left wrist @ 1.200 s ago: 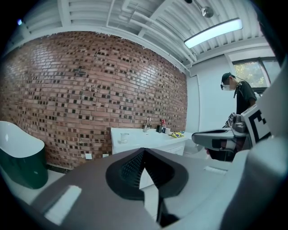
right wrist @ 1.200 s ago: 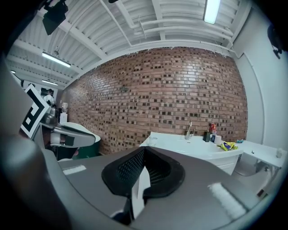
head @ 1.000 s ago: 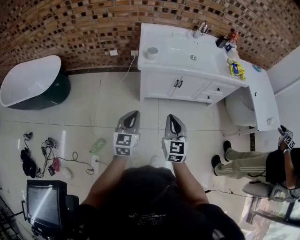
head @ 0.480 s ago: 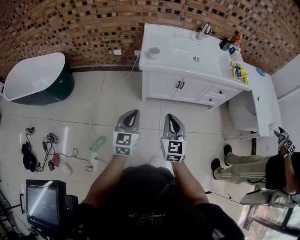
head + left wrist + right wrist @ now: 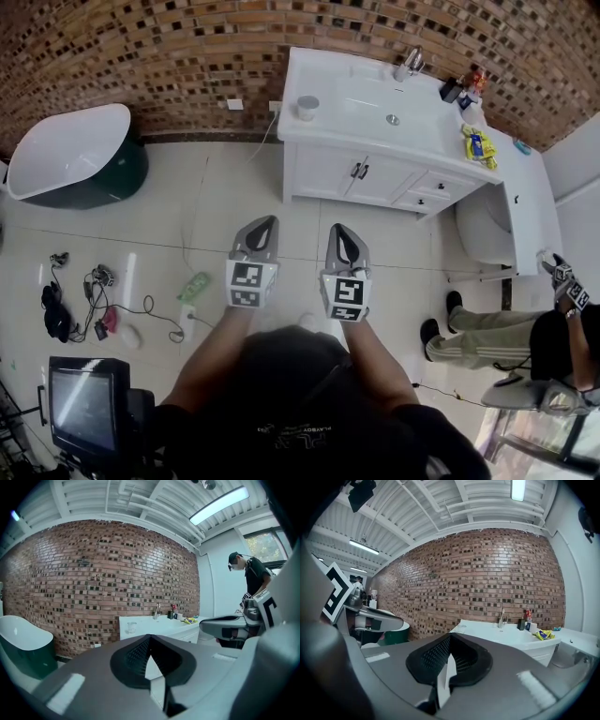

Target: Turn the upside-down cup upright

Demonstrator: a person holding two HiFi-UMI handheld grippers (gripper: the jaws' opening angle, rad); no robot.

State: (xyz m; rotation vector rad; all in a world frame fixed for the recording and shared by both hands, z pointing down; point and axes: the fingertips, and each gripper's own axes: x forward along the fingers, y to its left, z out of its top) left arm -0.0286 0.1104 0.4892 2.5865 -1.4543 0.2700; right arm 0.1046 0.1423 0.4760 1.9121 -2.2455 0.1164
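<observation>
The cup is small and pale and stands on the left end of the white vanity top, far ahead of both grippers. It also shows as a small clear cup in the left gripper view and as a faint cup in the right gripper view. I cannot tell from here which way up it stands. My left gripper and right gripper hang side by side over the tiled floor, pointing at the vanity. Both have their jaws together with nothing between them, as the left gripper and right gripper views show.
A white bathtub stands at the left by the brick wall, a toilet to the right of the vanity. A person sits at the right. Cables, a green bottle and a monitor lie at the lower left.
The head view shifted slightly a second ago, so the vanity sits a little further right. Both grippers keep their place and stay shut.
</observation>
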